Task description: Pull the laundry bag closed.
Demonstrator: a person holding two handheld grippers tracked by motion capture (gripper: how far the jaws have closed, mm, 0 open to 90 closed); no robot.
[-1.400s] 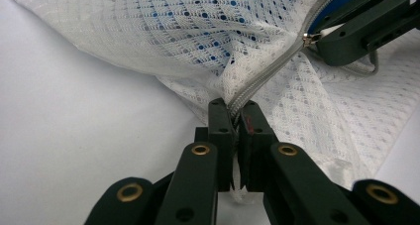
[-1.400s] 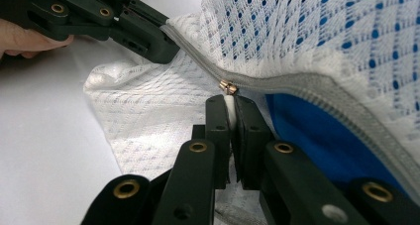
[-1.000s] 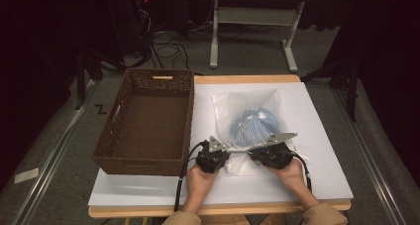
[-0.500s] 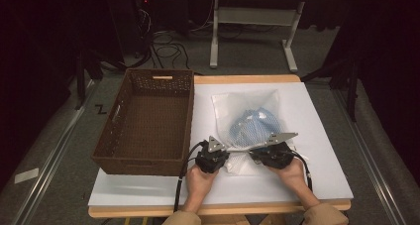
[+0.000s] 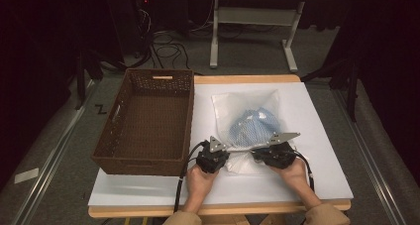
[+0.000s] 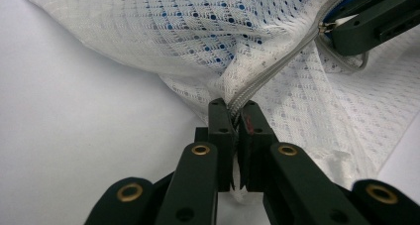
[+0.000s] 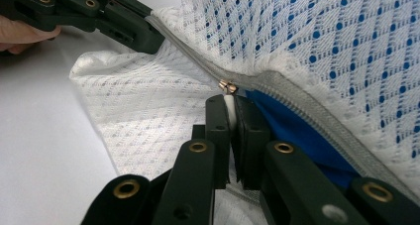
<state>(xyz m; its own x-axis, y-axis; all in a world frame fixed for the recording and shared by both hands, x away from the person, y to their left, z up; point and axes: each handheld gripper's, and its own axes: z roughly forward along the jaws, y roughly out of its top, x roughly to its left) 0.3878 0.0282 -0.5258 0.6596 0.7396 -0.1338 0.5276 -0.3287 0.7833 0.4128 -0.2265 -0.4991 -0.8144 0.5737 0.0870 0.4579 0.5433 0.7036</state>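
Nothing has moved: my left hand-held gripper [image 6: 236, 108] stays clenched on the mesh bag's [image 5: 247, 121] zipper end, right hand-held gripper [image 7: 232, 102] on the zipper pull [image 7: 228, 86]; zipping is paused.

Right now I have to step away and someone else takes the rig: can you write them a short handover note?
Left hand-held gripper: shut on the zipper end of the mesh bag.
Right hand-held gripper: shut on the zipper pull, near the left one.
Bag lies on the white table, blue cloth inside; brown basket stands to its left.
Done: both grips set, zipper partly open.
Left: probably run the zipper along, and maybe move the bag to the basket.
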